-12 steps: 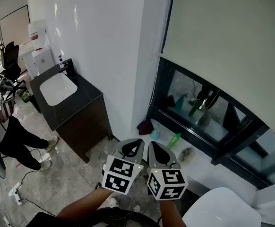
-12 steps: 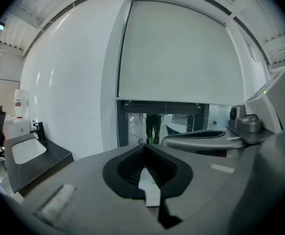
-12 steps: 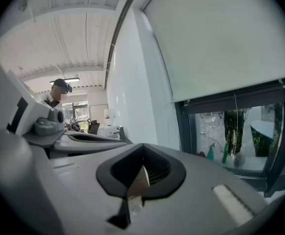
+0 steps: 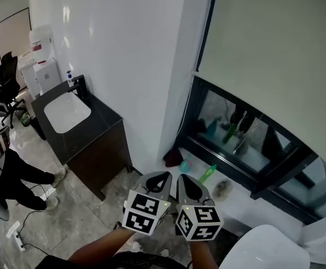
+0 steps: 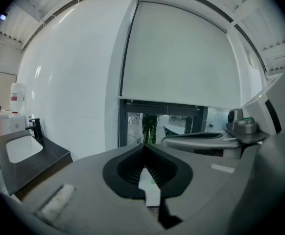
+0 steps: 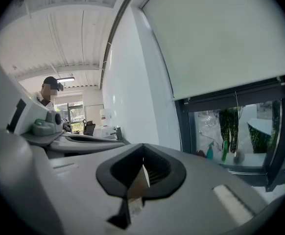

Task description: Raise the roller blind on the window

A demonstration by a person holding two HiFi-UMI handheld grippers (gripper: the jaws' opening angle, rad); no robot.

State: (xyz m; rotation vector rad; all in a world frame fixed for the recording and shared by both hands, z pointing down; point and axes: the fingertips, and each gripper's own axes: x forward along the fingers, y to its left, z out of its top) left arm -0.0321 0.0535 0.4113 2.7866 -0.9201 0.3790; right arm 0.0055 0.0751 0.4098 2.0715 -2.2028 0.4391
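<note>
As far as I can judge, the raising is hardly begun: the blind (image 4: 275,43) fills the upper right of the head view and covers all but a low strip of the window (image 4: 236,130). My left gripper (image 4: 156,179) and right gripper (image 4: 189,185) sit at bottom centre, fingers pressed together on nothing, well apart from the blind.

A pale matt cloth roller blind (image 4: 275,35) is hanging beside a smooth, glossy white wall panel (image 4: 112,55).

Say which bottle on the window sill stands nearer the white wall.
The teal bottle, the left one in the head view; the green bottle stands to its right.
</note>
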